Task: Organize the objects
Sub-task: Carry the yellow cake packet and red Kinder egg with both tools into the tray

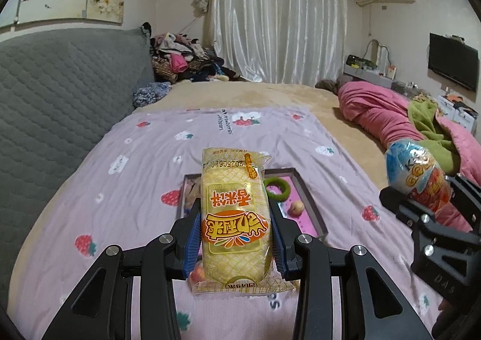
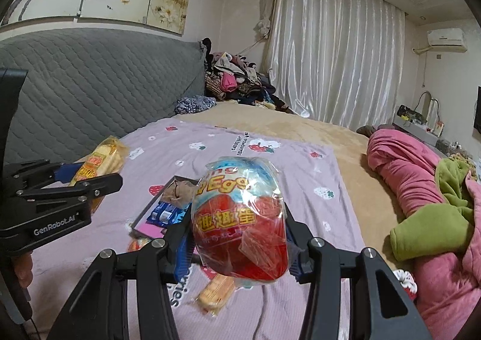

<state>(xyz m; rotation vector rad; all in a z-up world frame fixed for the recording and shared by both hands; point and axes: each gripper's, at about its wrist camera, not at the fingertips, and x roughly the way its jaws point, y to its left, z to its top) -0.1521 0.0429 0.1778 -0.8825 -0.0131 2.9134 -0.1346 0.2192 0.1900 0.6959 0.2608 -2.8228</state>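
Observation:
My left gripper [image 1: 236,237] is shut on a yellow rice-cake packet [image 1: 234,204], which stands upright between the blue pads above the bed. Below it lies a shallow tray [image 1: 312,207] with a pink floor, holding a green ring [image 1: 278,188] and a small peach [image 1: 296,207]. My right gripper [image 2: 237,246] is shut on a plastic-wrapped toy egg [image 2: 240,219], red below and blue on top. In the right wrist view the tray [image 2: 144,216] holds a blue packet [image 2: 165,215], and the left gripper [image 2: 90,180] carries the yellow packet [image 2: 102,159] at the left.
A lilac strawberry-print sheet [image 1: 120,183] covers the near part of the bed. An orange snack packet [image 2: 215,295] lies on it under the right gripper. A pink quilt [image 2: 421,189] with a green blanket [image 2: 430,225] is bunched at the right. A grey headboard [image 1: 60,93] stands at the left.

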